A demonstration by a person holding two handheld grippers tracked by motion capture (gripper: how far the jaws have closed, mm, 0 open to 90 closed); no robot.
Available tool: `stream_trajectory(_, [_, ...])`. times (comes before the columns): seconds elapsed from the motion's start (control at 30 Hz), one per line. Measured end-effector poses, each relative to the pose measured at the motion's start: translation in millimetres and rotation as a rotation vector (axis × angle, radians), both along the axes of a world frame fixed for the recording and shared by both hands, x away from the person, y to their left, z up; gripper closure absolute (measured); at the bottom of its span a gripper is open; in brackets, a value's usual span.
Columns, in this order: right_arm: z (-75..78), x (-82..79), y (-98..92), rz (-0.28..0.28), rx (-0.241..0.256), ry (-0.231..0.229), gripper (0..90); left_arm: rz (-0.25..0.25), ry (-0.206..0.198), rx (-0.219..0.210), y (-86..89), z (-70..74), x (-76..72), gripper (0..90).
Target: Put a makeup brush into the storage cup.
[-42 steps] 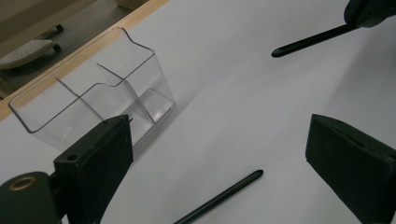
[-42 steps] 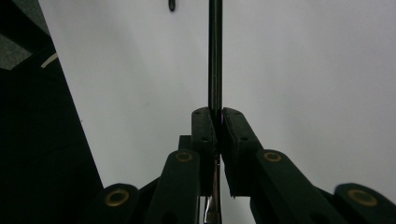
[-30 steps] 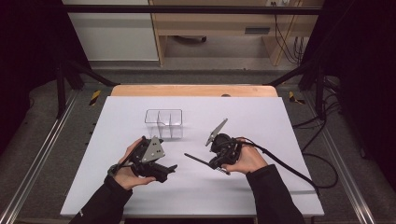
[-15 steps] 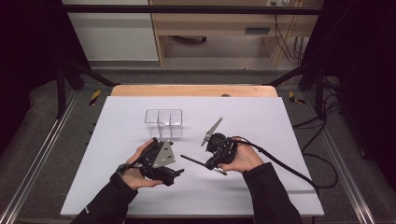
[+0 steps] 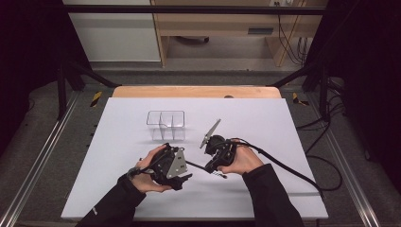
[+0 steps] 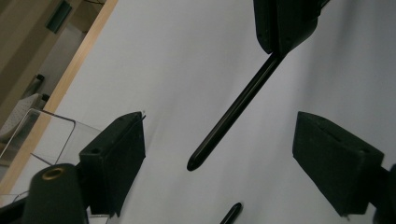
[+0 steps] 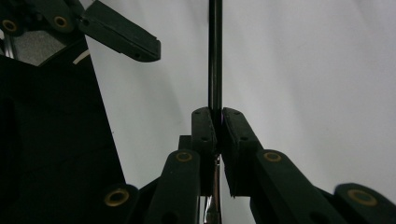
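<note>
Gripping a thin black rod [image 7: 215, 56] clenched in right gripper [image 7: 217, 122], held above the white table [image 5: 293, 123] | left gripper [image 6: 219, 158] spread wide, rod tip between its jaws | risk: rod pivots or slips if left closes off-centre

clear bin [image 5: 165, 124] on table [image 5: 283, 123] | behind left gripper [image 5: 182, 171]

Right claw [image 5: 211, 165] gripping thin black rod [image 5: 195, 165]

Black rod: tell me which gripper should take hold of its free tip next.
Left. The left gripper is open with the black rod pointing between its jaws; the right gripper already clamps the other end.
</note>
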State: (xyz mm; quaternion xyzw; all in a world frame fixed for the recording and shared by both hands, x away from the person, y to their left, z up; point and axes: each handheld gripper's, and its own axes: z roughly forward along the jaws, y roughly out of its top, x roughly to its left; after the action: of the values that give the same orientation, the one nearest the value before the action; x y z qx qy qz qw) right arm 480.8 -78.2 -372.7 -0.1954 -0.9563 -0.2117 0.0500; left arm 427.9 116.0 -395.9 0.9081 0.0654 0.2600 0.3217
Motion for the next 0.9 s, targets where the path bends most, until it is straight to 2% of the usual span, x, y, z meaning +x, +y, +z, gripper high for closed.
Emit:
stream_trajectory(0.1, [-0.5,0.6,1.6,0.007,0.000,0.003,84.4,-0.012,-0.015,0.012,-2.8,-1.6,-0.6,21.0])
stream_trajectory(0.37, [-2.3,0.5,4.1,0.015,-0.004,0.015,84.4,-0.046,-0.067,0.080,-10.8,-7.5,-1.4,32.9])
stream_trajectory(0.4, [-2.2,0.3,4.4,0.016,-0.004,0.015,84.4,-0.047,-0.072,0.078,-12.3,-8.7,-1.7,34.5])
stream_trajectory(0.63, [-2.3,-0.2,5.9,0.028,-0.001,0.018,84.4,-0.086,-0.109,0.153,-19.3,-10.9,-3.2,49.2])
stream_trajectory(0.9, [-1.5,-0.8,9.7,0.033,-0.008,0.023,84.4,-0.119,-0.149,0.204,-24.2,-15.7,-7.5,63.0])
